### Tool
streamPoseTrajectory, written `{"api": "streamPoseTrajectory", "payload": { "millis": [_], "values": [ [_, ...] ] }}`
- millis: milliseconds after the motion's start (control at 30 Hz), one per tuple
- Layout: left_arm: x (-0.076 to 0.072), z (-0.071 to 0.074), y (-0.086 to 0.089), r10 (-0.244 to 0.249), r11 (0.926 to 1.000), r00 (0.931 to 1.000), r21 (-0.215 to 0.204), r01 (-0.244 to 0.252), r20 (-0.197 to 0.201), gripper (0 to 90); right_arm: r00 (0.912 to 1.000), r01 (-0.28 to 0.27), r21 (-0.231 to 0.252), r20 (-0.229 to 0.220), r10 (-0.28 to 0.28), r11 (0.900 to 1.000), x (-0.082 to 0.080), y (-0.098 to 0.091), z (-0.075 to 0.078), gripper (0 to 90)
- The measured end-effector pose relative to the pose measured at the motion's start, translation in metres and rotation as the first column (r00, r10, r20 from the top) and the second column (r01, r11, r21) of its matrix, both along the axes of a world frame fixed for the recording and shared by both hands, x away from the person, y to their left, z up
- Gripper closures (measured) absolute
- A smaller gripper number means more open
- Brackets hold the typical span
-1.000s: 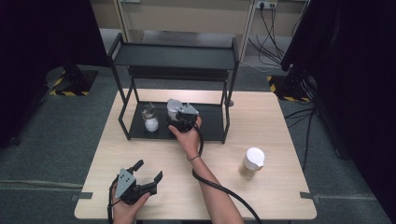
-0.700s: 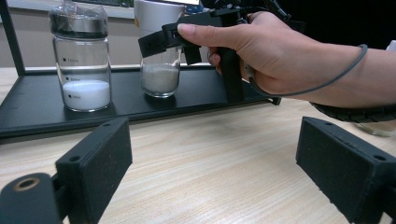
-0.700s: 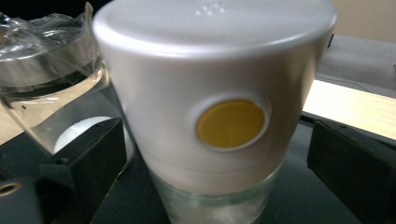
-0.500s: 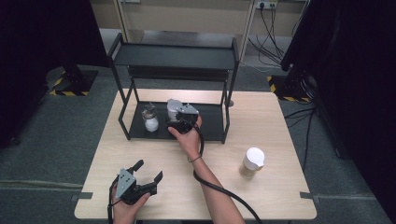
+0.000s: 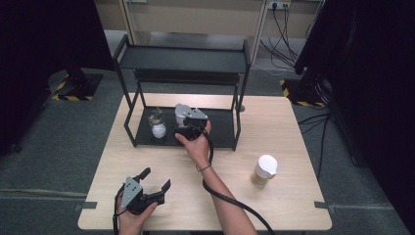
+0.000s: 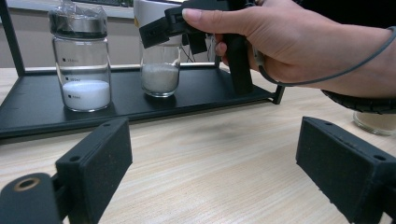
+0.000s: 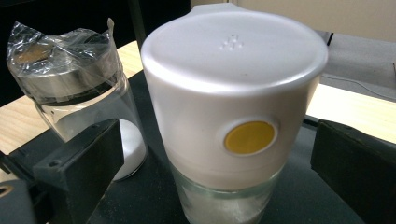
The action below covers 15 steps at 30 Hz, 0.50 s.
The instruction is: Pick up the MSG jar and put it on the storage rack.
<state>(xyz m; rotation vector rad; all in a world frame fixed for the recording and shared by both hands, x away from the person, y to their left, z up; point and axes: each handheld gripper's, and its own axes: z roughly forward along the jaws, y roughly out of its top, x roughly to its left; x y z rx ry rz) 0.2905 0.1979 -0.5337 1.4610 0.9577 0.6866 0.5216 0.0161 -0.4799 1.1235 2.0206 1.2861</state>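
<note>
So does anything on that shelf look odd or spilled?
Nothing spilled. One oddity: the left jar has crumpled plastic film over its metal lid. The white-capped jar stands upright between the open right gripper.

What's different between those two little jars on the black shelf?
The jar with the white cap has a tall plastic top with a yellow dot; the foil-topped jar has a metal lid under crinkled clear wrap. The white-capped jar stands between the right gripper's open jaws, which have just been opening; the foil-topped jar stands beside it, outside them. Its powder looks brighter white. Both are upright clear glass on the black rack.
</note>
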Motion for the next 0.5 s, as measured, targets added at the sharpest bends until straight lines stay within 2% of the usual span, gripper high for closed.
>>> {"api": "streamPoseTrajectory", "payload": {
  "millis": [500],
  "values": [
    [-0.0002, 0.0, -0.0005, 0.0, 1.0, 1.0, 0.001, 0.0, 0.001, 10.3, 0.9997, -0.013, 0.006, -0.023, 0.013, 0.9999, -0.0094, -0.0104, 0.0, 2.9]
  ]
}}
